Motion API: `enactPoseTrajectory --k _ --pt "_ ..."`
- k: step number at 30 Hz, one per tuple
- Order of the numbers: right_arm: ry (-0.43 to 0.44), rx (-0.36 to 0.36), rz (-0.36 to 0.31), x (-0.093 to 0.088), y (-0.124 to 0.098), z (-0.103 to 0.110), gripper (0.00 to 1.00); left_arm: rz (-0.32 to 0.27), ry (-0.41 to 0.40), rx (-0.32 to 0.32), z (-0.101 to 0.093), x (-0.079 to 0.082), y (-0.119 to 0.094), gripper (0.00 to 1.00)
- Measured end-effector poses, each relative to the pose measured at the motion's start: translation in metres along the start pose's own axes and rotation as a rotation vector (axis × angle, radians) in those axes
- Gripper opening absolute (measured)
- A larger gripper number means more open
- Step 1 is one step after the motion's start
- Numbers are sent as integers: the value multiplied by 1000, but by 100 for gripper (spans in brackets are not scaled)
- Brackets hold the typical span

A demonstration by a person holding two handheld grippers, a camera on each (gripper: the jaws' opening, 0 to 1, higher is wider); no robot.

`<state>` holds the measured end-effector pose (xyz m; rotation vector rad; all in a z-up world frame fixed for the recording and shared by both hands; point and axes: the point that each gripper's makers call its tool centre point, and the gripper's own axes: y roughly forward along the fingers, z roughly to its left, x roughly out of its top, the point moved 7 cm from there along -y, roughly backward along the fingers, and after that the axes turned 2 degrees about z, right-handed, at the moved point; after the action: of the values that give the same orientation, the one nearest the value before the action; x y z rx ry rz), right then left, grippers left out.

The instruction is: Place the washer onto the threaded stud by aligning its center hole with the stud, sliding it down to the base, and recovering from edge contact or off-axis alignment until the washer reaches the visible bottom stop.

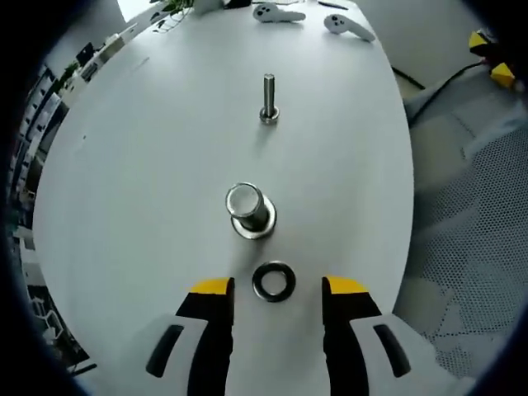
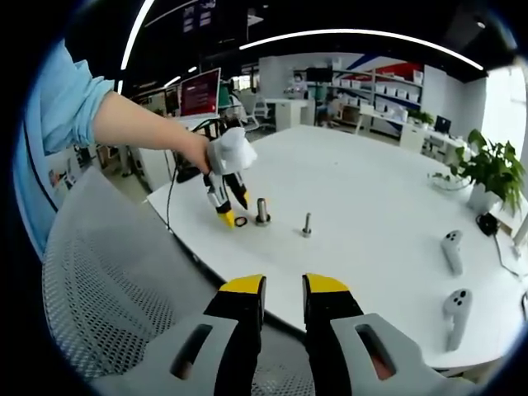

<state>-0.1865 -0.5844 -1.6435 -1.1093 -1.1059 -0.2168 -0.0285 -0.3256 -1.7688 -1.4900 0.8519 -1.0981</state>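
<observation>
The counter is broad, white and rounded, and everything that matters sits on it in a rough line running away from the left gripper. Taking the large stud as the landmark: it stands upright on its wide base, seen nearly end-on in the left gripper view. The washer lies flat on the counter just on the gripper's side of that stud, apart from its base. A thinner bolt stands well beyond the stud, and two white controllers lie farther off still, near the counter's far edge.

The left gripper's fingers are spread wide with nothing held; the washer lies between the yellow tips, touching neither. In the right gripper view the left gripper points steeply down over the washer, just beside the stud.

The step in hand looks like the pick-up. A flat ring is hard to pinch from above, so closing on its outer edge, centred, seems best, or tipping one side up first. Keep it level when lifted, so the hole meets the stud squarely rather than catching the top rim.

The right gripper hangs back past the counter's edge, well away from the stud, its fingers slightly apart and empty.
</observation>
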Motion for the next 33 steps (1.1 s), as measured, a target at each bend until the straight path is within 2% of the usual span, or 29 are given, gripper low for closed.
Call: enactPoseTrajectory --k 12,16,22,25,33 --pt "3 1 6 -1 0 0 20 42 -1 -14 -1 0 11 39" --pt "2 4 8 -1 0 0 20 60 74 33 3 0 10 32" --pt "0 5 4 -1 0 1 20 73 59 28 0 1 9 31" --pt "-1 6 2 -1 0 1 20 77 84 26 1 0 11 21" --pt "0 2 -9 0 0 0 20 96 59 35 4 1 14 21"
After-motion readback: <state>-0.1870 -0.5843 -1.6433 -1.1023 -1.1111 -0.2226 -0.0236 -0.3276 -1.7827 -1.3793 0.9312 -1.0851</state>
